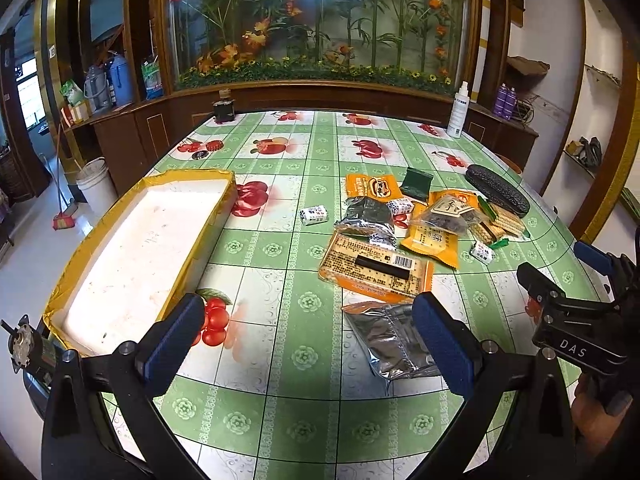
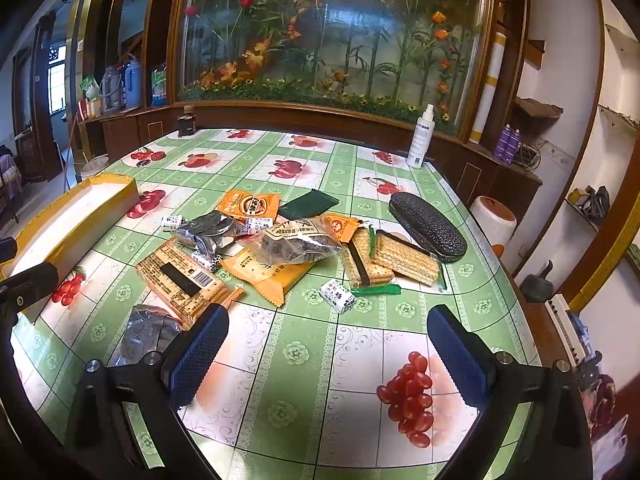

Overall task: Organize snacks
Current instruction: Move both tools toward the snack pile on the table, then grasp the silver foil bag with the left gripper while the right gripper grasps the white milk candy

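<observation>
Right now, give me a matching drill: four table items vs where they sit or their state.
Things:
1. yellow-edged white foam tray
2. white spray bottle
3. black textured glasses case
4. crinkled silver foil pouch

Places or states:
A. far right of the table, standing upright
B. left side of the table, nothing in it
C. nearest the left gripper, beside its right finger
D. lying flat, right of the snack pile

Pairs: 1-B, 2-A, 3-D, 4-C
</observation>
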### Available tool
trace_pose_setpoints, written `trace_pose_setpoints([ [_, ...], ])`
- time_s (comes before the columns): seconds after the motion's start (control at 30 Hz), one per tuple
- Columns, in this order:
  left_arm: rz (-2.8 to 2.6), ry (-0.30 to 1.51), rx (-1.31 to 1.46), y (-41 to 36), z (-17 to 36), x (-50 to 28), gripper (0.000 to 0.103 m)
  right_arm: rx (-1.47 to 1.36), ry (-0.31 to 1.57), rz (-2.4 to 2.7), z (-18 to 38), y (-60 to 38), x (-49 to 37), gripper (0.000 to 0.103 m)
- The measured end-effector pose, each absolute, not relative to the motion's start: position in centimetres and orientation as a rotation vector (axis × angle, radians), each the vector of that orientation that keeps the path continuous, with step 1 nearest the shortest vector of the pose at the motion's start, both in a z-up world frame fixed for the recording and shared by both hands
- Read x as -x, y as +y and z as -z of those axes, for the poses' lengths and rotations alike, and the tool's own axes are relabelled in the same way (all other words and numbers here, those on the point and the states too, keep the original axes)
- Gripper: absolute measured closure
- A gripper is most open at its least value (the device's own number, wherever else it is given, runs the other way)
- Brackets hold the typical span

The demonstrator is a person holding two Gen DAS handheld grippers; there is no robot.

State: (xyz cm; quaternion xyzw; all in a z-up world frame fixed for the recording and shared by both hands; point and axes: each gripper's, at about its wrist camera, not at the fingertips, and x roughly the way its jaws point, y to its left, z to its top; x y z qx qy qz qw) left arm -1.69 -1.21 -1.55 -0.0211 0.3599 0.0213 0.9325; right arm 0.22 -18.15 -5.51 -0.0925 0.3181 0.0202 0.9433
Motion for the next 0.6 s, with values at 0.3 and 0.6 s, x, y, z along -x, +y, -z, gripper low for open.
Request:
trace_pose_setpoints([
  [0.3,-0.039,0.748,0.040,-1.4,1.7,1.7,0.000,0.190,0.655,-0.043,5.8,-18.2,-0.3,0.002],
  [0.6,-0.008,0.776,0.051,-1.5,3.3,1.8,0.000,0.157,0.666,-0.053,6.2,-19.3,-0.2,0.002],
])
